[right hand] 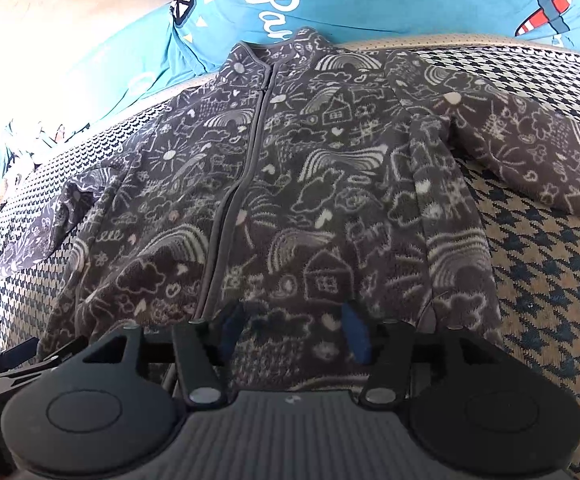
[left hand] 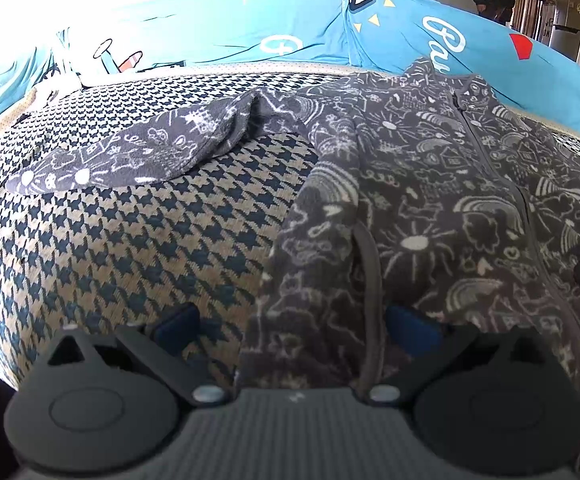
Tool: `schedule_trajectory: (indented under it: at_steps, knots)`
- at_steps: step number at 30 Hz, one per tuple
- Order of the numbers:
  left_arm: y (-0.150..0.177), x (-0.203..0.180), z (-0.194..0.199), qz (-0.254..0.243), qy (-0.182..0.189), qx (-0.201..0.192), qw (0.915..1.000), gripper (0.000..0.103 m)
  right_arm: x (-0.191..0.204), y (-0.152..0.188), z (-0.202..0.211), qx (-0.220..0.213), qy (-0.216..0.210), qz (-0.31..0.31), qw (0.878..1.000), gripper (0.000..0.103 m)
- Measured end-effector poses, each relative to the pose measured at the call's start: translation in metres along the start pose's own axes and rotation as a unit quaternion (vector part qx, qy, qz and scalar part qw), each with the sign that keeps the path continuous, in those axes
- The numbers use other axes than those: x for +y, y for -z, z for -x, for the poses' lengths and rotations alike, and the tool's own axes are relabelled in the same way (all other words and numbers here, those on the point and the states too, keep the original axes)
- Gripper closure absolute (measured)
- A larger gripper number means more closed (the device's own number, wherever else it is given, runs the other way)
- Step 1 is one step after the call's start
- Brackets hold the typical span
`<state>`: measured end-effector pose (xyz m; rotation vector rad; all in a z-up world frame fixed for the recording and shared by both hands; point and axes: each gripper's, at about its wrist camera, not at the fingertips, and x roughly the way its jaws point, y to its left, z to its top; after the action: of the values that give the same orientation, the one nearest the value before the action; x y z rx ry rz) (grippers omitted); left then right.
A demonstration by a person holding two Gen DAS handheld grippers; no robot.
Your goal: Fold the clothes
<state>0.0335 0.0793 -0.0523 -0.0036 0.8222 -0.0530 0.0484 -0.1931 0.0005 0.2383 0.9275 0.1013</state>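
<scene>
While we hover low over the hem:
Jacket [right hand: 290,168]: flat, zipped.
Left gripper [left hand: 290,328]: jaws released.
Right gripper [right hand: 293,336]: jaws released.

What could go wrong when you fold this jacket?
1. The jacket lies on a bumpy spot, collar up against the blue bedding, so a fold could come out crooked.
2. Both sleeves are spread out; the left sleeve looks twisted and may bunch up when folded in.
3. The right gripper and left gripper are open over the hem, so a pinch might catch only the top layer.
</scene>
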Motion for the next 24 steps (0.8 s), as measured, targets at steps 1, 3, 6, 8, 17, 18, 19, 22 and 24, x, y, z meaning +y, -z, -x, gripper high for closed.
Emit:
schedule_trajectory:
  at_steps: [1,3,6,8,17,18,19,22,24]
  knots:
    - [0.0,0.0001,0.0001,0.0,0.0,0.0,1.0,0.0,0.0,0.0,0.0,0.0,0.0,0.0,1.0,0.048]
    - [-0.0003,0.0004,0.0002,0.0,0.0,0.0,1.0,0.0,0.0003,0.0001,-0.0002,0.0,0.0,0.001,1.0,0.048]
    - [-0.0004,0.0002,0.0005,0.0,-0.001,-0.001,1.0,0.0,0.001,0.0005,-0.0004,0.0,0.0,0.003,1.0,0.047]
    - [-0.0004,0.0,0.0009,-0.001,-0.002,-0.002,1.0,0.0,0.0014,0.0007,-0.0005,0.0,0.0,0.004,1.0,0.047]
    - [-0.0003,-0.0001,0.0012,0.0,-0.001,-0.004,1.0,0.0,0.0038,0.0015,-0.0017,-0.001,-0.004,0.014,1.0,0.04]
    - [-0.0002,0.0004,0.0011,0.0,-0.001,-0.003,1.0,0.0,0.0047,0.0019,-0.0019,-0.001,-0.003,0.016,1.0,0.04]
    - [-0.0002,0.0007,0.0009,0.001,0.0,-0.003,1.0,0.0,0.0055,0.0022,-0.0022,-0.001,-0.002,0.019,1.0,0.04]
    - [-0.0005,0.0013,0.0004,0.002,0.001,-0.002,1.0,0.0,0.0071,0.0036,-0.0024,-0.004,0.0,0.022,1.0,0.039]
    - [-0.0002,0.0012,0.0001,0.002,0.001,-0.001,1.0,0.0,0.0059,0.0042,-0.0022,-0.007,-0.002,0.019,1.0,0.039]
